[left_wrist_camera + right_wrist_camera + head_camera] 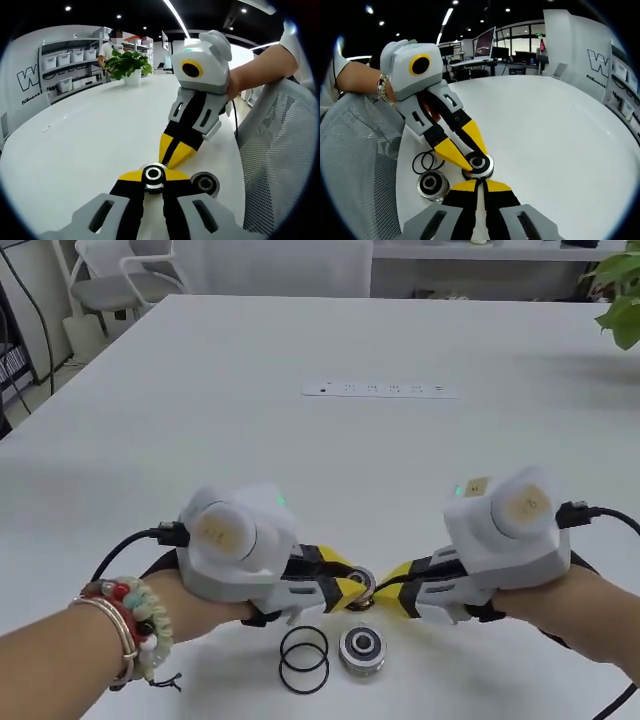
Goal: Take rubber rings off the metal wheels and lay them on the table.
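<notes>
A metal wheel (361, 584) is held just above the white table (320, 460) between two grippers that face each other. My left gripper (350, 586) is shut on the wheel (153, 175), one yellow jaw on each side. My right gripper (480, 186) is shut, its tips pinching at the black rubber ring (481, 173) on the wheel's (480, 163) rim. A second wheel (361, 650) lies flat on the table in front of them. Two loose black rubber rings (304, 658) lie overlapping beside that wheel.
A white power strip (380, 390) lies flat at mid-table. A potted plant (622, 300) stands at the far right corner and a chair (120, 275) at the far left. The table's near edge is close behind the loose rings, with a mesh chair (280, 160) beyond it.
</notes>
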The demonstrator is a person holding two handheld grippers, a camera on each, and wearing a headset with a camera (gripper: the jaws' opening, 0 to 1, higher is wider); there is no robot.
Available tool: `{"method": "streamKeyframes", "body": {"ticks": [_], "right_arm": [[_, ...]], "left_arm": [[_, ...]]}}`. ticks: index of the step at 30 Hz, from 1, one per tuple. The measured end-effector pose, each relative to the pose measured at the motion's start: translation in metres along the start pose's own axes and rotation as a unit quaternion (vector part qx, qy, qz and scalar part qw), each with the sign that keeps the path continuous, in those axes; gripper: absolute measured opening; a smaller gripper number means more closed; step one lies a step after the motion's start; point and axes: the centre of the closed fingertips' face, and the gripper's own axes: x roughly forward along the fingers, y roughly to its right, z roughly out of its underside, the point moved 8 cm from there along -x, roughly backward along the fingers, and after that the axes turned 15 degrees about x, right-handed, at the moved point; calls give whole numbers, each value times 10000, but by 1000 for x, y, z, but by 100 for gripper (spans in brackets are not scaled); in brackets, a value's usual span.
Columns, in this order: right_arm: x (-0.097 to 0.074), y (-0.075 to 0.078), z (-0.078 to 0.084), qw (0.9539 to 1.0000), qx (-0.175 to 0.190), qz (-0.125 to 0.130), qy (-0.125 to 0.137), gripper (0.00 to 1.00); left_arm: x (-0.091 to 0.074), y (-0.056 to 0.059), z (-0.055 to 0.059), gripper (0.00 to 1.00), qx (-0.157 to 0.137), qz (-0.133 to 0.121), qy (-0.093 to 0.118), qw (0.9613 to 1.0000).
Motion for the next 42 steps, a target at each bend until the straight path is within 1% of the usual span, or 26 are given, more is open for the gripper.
{"method": "streamKeyframes", "body": {"ticks": [1, 4, 9, 11, 14, 15, 19, 21, 22, 23, 24, 25, 26, 27, 28, 29, 30, 31, 35, 38, 42], "right_arm": [[0, -1, 0, 10000, -78, 22, -31, 1], [1, -1, -1, 9999, -150, 56, -66, 1], [0, 0, -1, 9999, -46, 98, -75, 0], [0, 0, -2, 9997, 96, 173, -112, 0], [-1, 2, -4, 9994, 156, 306, -96, 0], [-2, 4, -5, 9989, 264, 369, -90, 0], [-3, 5, -5, 9976, 598, 334, -55, 0], [-4, 5, -5, 9962, 817, 313, -37, 0], [-5, 5, -6, 9938, 1072, 283, 16, 0], [-5, 5, -6, 9932, 1135, 273, 39, 0], [-6, 6, -7, 9915, 1272, 224, 138, 0], [-7, 5, -10, 9891, 1446, 96, 277, 0], [-9, 5, -11, 9852, 1696, 74, 251, 0], [-9, 6, -9, 9851, 1705, 133, 189, 0], [-8, 5, -9, 9869, 1596, 126, 214, 0], [-8, 4, -9, 9868, 1597, 120, 221, 0], [-8, 3, -10, 9856, 1672, 79, 233, 0], [-8, 2, -11, 9847, 1725, 114, 207, 0], [-8, 1, -11, 9864, 1630, 107, 206, 0], [-8, 1, -12, 9860, 1651, 71, 219, 0], [-7, -2, -14, 9870, 1591, 43, 223, 0]], "left_arm": [[0, 0, 0, 8, -9, -1, 1, 10000], [0, 0, 0, 8, -14, -7, -1, 10000], [0, 0, 0, 8, -23, -7, 3, 10000], [0, 0, 0, 8, -33, -11, 4, 10000], [0, 1, 0, 8, -35, -4, 0, 10000], [-1, 0, 0, 8, -35, -2, 0, 10000], [-1, 1, 0, 8, -47, 0, 5, 10000], [-1, 1, 0, 8, -53, 1, 7, 10000], [-1, 1, 0, 8, -54, 1, 7, 10000], [-1, 1, 0, 8, -50, 0, 8, 10000], [-1, 1, 0, 8, -47, -2, 9, 10000], [-1, 1, 0, 8, -38, 2, 15, 10000], [-1, 1, 0, 8, -35, -2, 15, 10000], [-1, 2, 0, 8, -32, -2, 20, 10000], [-1, 1, 0, 8, -31, -3, 19, 10000], [-1, 1, 0, 8, -26, -2, 20, 10000], [-1, 1, 0, 8, -17, -3, 20, 10000], [-1, 1, 0, 8, -15, -4, 21, 10000], [-1, 1, 0, 8, -8, -9, 24, 10000], [-1, 1, 0, 8, -7, -2, 27, 10000], [-1, 1, 0, 8, -2, -7, 28, 10000]]}}
